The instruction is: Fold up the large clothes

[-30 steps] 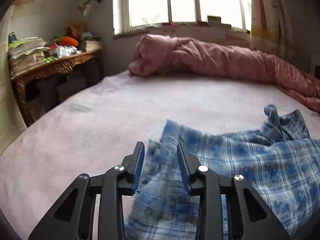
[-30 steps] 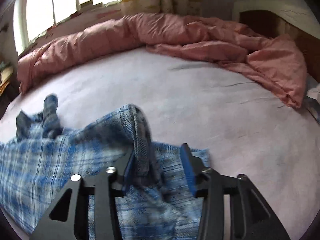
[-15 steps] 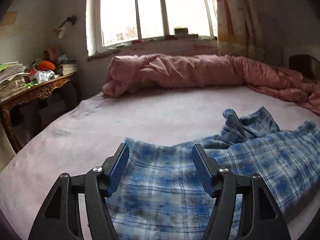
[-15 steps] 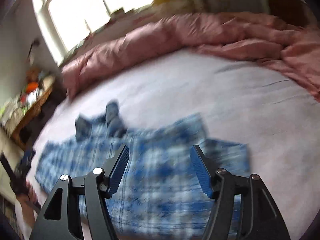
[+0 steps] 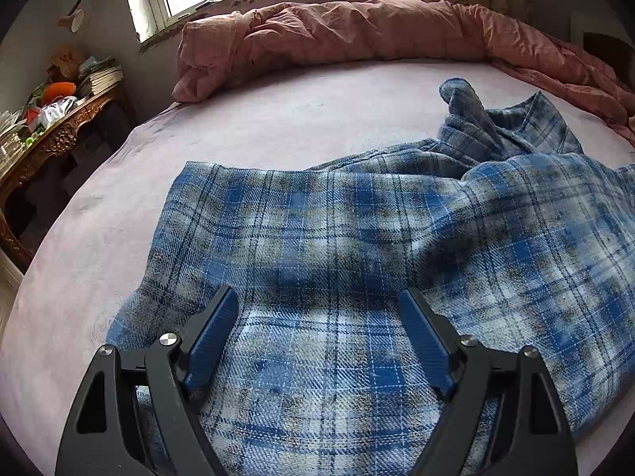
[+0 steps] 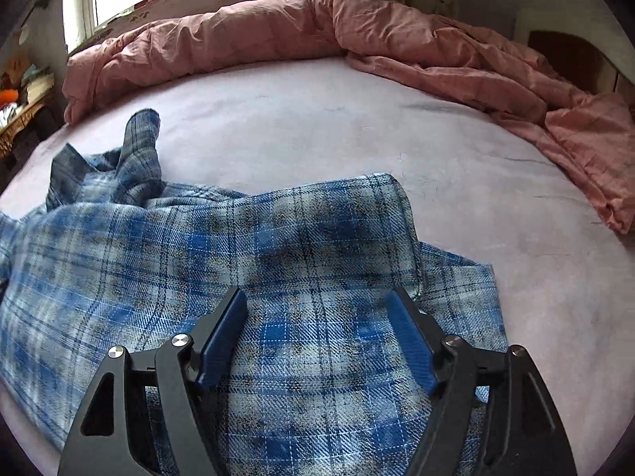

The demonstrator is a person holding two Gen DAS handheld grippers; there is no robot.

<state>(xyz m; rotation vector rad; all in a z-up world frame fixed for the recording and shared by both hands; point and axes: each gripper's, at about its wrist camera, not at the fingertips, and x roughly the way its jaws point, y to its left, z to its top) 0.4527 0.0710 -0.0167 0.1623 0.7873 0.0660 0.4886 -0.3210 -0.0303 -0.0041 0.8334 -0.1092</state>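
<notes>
1. Blue-and-white plaid flannel shirt [image 5: 357,238] lies spread but rumpled on the pale pink bed sheet [image 5: 278,119], toward the bed's near edge.
2. Left gripper [image 5: 317,309]: black frame, blue ribbed pads, jaws wide apart. Nothing between them; the plaid cloth lies directly below and ahead of the fingertips. Contact with the fabric cannot be told.
3. Right gripper [image 6: 317,309]: same build, jaws likewise spread wide, holding nothing. It hangs over the shirt [image 6: 238,258] close to the garment's right-hand edge.
4. In the right wrist view a folded-over flap of the shirt ends in a rounded corner just ahead of the right pad, with a lower layer of cloth showing past it on the sheet [image 6: 397,119].
5. A bunched blue plaid sleeve or collar part [image 5: 464,107] stands up at the far side of the shirt, toward the bed's middle; also seen in the right wrist view [image 6: 139,146].
6. Crumpled salmon-pink duvet [image 5: 337,31] is heaped along the far edge of the bed under the window, wrapping round the far right corner [image 6: 516,79], well apart from the shirt.
7. Carved wooden desk [image 5: 43,146] with stacked papers and clutter stands off the bed's left side.
</notes>
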